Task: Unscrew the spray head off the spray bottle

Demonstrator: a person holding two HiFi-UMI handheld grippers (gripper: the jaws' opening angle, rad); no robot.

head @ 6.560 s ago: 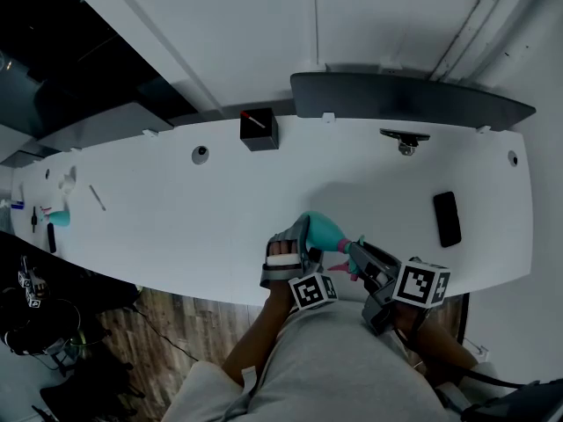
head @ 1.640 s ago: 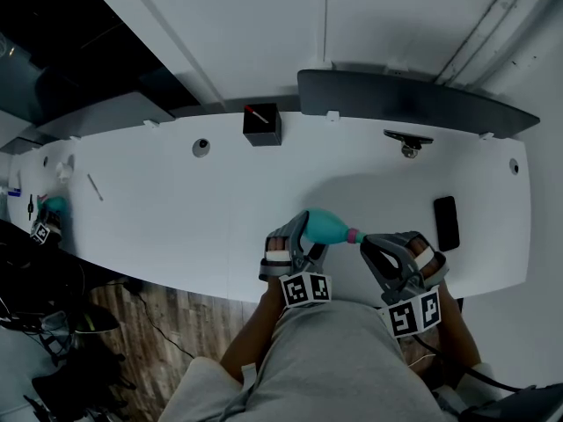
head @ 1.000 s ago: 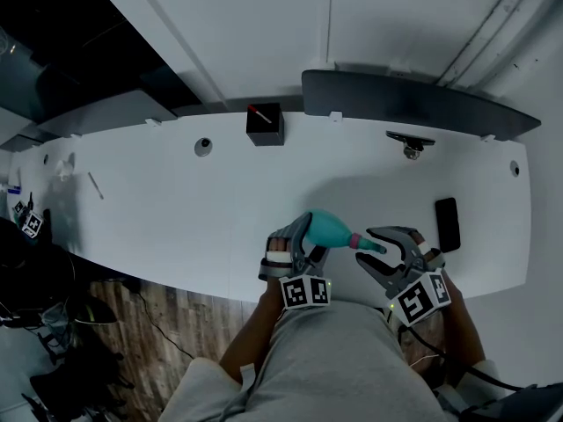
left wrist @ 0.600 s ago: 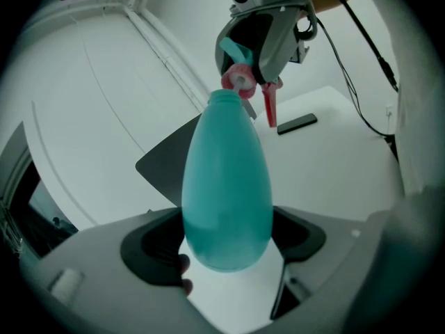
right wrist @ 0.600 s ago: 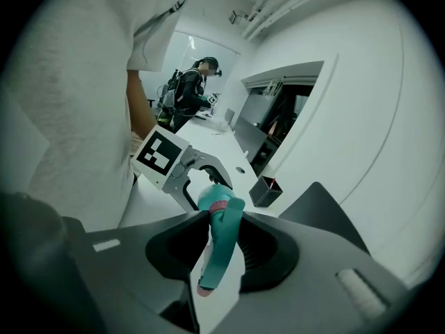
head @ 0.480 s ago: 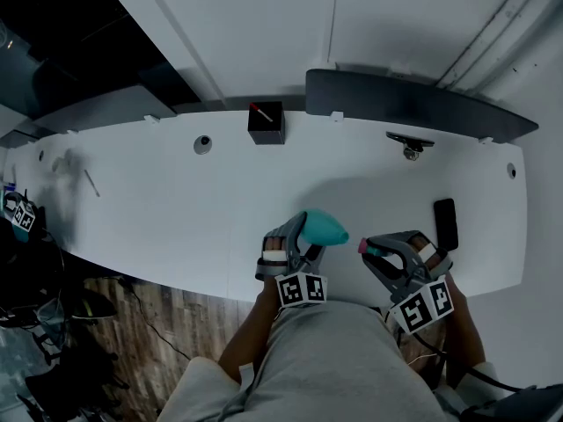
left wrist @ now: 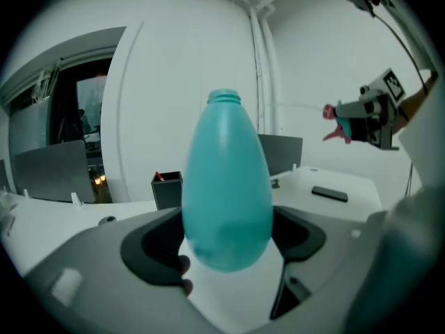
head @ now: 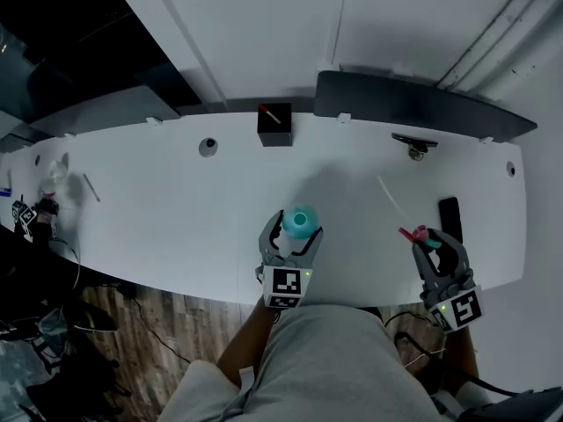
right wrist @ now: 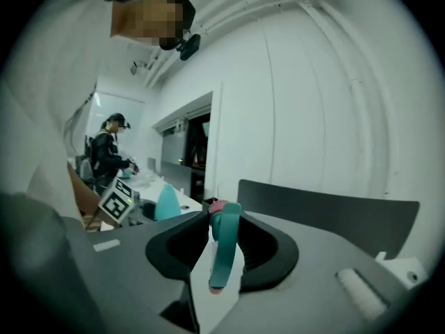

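My left hand-held gripper (head: 290, 240) clamps the teal plastic spray bottle (left wrist: 226, 186) by its belly, neck open; I judge it light, slick, squeezable. My right hand-held gripper (head: 435, 246) pinches the teal-and-pink spray head (right wrist: 224, 245).

Long white table (head: 176, 200), white wall (head: 264, 33), wooden floor (head: 176, 319), dark panel behind (head: 422, 112)

Teal spray bottle (head: 299, 221) upright, neck open; teal-pink spray head (head: 420, 236) detached, well apart rightward
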